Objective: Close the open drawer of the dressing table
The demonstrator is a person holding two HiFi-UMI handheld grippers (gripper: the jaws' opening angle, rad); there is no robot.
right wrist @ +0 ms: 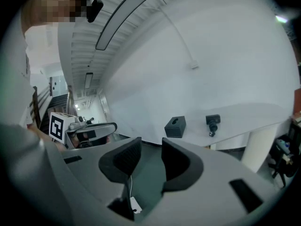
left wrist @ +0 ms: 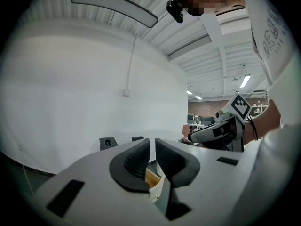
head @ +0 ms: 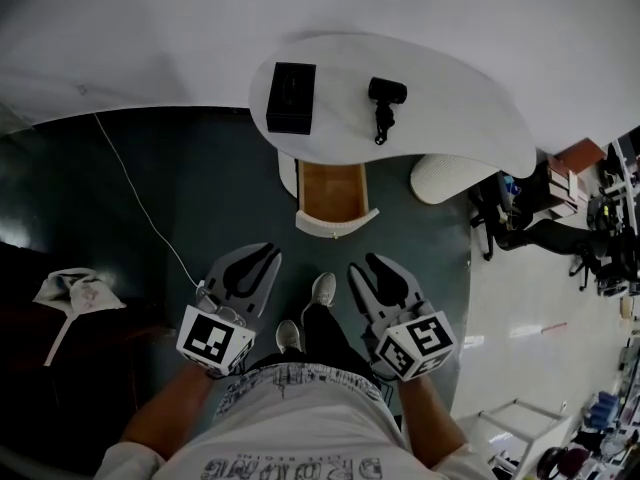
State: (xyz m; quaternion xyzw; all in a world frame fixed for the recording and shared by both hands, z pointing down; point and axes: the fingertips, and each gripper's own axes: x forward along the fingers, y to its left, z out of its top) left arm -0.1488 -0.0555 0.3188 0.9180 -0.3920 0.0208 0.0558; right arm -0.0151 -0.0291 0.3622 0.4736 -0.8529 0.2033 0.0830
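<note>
The white dressing table [head: 450, 88] stands against the wall at the top of the head view. Its drawer [head: 333, 196] is pulled out toward me, showing a wooden inside and a white front. A black box [head: 291, 97] and a black hair dryer [head: 385, 103] lie on the top. My left gripper [head: 262, 255] and right gripper [head: 372, 265] hover side by side short of the drawer front, both open and empty. In the left gripper view the drawer [left wrist: 151, 177] shows low between the jaws of the left gripper [left wrist: 152, 145]. The right gripper [right wrist: 151, 147] looks toward the box [right wrist: 175, 126] and dryer [right wrist: 212, 121].
A white cable [head: 140, 208] runs across the dark floor on the left, near a pale bag [head: 75, 293]. A white rounded stool [head: 450, 176] sits just right of the drawer. Chairs and clutter [head: 540, 223] fill the far right. My shoes [head: 322, 288] are between the grippers.
</note>
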